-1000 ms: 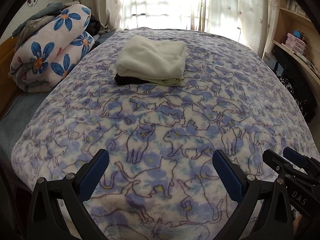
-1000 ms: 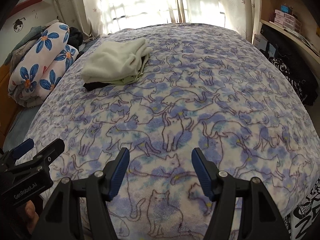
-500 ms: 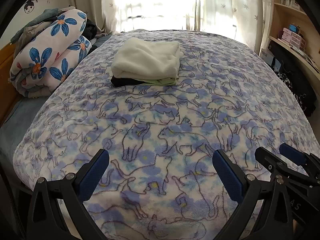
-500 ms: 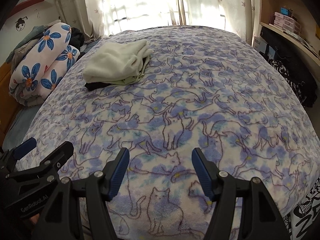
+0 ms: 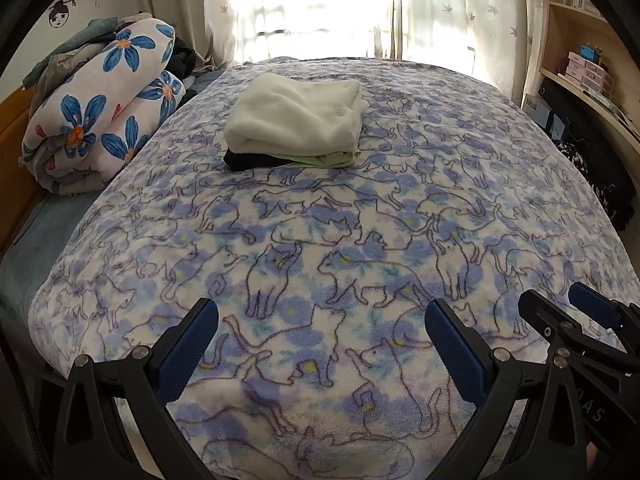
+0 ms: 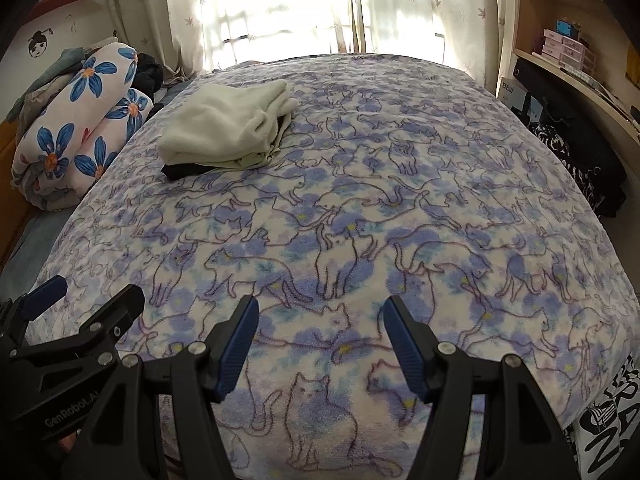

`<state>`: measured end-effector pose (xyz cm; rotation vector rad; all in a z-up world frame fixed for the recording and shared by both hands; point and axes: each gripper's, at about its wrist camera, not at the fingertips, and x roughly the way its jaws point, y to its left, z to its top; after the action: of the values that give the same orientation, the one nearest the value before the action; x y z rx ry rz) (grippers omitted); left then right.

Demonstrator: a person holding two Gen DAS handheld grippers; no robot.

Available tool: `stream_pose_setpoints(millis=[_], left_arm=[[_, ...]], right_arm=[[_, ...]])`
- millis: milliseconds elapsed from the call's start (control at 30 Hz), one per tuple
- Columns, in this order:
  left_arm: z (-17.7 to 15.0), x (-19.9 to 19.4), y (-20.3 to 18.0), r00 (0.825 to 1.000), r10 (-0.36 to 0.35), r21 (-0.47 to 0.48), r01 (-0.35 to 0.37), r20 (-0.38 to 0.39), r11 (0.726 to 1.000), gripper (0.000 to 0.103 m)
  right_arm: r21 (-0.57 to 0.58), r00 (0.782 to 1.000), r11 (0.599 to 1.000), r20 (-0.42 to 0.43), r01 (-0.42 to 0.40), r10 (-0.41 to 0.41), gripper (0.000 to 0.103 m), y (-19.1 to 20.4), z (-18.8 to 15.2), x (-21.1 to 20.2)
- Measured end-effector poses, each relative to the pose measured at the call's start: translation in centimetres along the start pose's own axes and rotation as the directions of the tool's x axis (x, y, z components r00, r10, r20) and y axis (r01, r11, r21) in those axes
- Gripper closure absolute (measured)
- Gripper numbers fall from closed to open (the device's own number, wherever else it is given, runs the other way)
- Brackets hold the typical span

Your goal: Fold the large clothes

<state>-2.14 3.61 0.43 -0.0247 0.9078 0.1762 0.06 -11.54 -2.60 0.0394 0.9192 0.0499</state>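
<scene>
A stack of folded clothes, cream on top with pale green and black beneath, lies at the far left of the cat-print blanket on the bed; it also shows in the right wrist view. My left gripper is open and empty above the near edge of the bed. My right gripper is open and empty just to its right, and also shows in the left wrist view. Both are far from the stack.
A rolled flower-print quilt with other clothes on it lies left of the bed. Wooden shelves with boxes and dark clothing stand on the right. A bright curtained window is behind the bed.
Both grippers have drawn back and risen slightly from the bed. The stack has not moved, and both grippers stay open.
</scene>
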Motion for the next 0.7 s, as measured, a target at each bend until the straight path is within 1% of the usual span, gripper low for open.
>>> stream_pose_setpoints(millis=[433, 700], left_arm=[[0.01, 0.02, 0.22, 1.000, 0.003, 0.001, -0.003, -0.002, 1.000, 0.001], [-0.86, -0.05, 0.26, 1.000, 0.011, -0.011, -0.011, -0.007, 1.000, 0.001]], right_arm=[[-0.001, 1.000, 1.000, 0.000, 0.002, -0.002, 0.038, 0.05, -0.10, 0.02], [-0.001, 1.000, 1.000, -0.001, 0.001, -0.001, 0.038, 0.03, -0.18, -0.03]])
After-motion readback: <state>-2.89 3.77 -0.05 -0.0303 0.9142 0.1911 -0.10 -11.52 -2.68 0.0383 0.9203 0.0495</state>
